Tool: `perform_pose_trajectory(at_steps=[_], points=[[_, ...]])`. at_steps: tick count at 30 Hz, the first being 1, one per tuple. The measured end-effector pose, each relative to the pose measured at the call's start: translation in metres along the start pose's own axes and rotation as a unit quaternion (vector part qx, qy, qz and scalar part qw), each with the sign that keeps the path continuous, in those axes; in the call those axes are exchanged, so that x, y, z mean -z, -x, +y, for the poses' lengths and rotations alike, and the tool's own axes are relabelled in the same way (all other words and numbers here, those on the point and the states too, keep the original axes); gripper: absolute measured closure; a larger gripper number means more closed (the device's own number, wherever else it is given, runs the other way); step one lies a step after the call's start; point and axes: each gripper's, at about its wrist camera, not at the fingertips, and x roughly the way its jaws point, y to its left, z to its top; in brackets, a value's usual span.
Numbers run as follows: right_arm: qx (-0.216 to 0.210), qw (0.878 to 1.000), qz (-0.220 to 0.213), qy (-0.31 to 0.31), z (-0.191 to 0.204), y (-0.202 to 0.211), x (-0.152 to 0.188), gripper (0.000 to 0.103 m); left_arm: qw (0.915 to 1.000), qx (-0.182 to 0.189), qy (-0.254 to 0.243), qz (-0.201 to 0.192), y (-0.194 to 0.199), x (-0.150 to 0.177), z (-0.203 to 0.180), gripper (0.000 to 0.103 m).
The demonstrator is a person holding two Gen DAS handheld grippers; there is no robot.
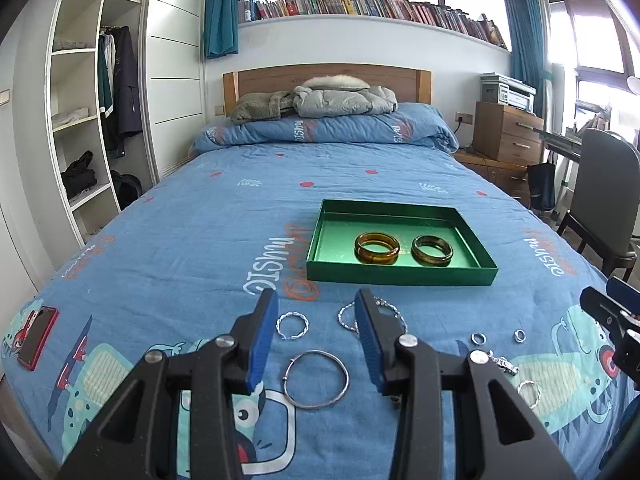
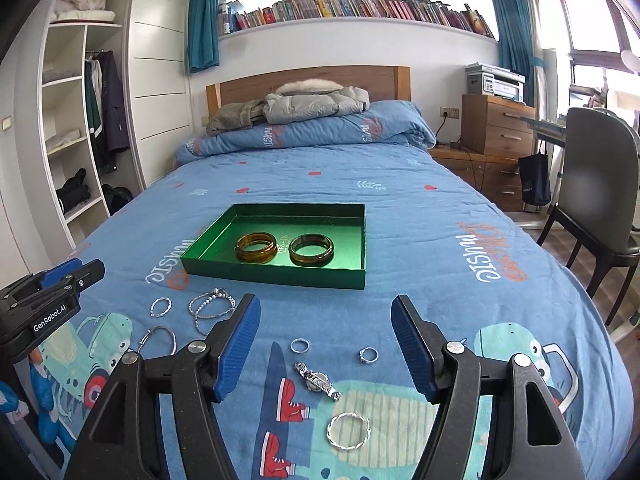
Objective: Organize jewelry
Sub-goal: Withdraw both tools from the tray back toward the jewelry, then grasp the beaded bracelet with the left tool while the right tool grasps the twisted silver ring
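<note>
A bed point(image 1: 160, 240) with a blue cartoon quilt fills a bedroom with a wardrobe and bookshelf. The green tray point(image 2: 276, 274) lies at twelve o'clock, long axis across, holding two amber bangles point(image 2: 256, 253) side by side. Silver watch point(image 2: 318, 381) points ten-to-four. Left gripper point(image 1: 316, 320) and right gripper point(image 2: 325, 322) both gape wide, empty.

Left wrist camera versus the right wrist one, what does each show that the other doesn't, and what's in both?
Only the left wrist view shows the red phone on the bedspread. Only the right wrist view shows the whole beaded bracelet, which the left gripper's finger partly hides. Both show the green tray holding two amber bangles, the plain silver bangle, the watch, and both grippers open, including the right gripper.
</note>
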Motion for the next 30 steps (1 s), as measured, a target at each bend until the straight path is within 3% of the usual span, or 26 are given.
perform_pose_trajectory(at_steps=[10, 17, 25, 30], points=[[-0.004, 1.000, -0.016, 0.007, 0.002, 0.054, 0.024, 0.036, 0.9999, -0.004, 0.005, -0.011, 0.051, 0.025, 0.015, 0.065], [-0.006, 1.000, -0.014, -0.014, -0.015, 0.075, 0.052, 0.036, 0.9997, -0.016, 0.005, 0.018, 0.062, 0.054, 0.037, 0.065], [0.001, 0.999, 0.029, -0.040, -0.040, 0.052, 0.087, 0.041, 0.9972, 0.002, 0.006, 0.075, 0.040, 0.091, 0.035, 0.065], [-0.001, 0.997, 0.054, -0.049, -0.049, 0.027, 0.099, 0.046, 0.9967, 0.008, 0.000, 0.080, 0.022, 0.096, 0.018, 0.065]])
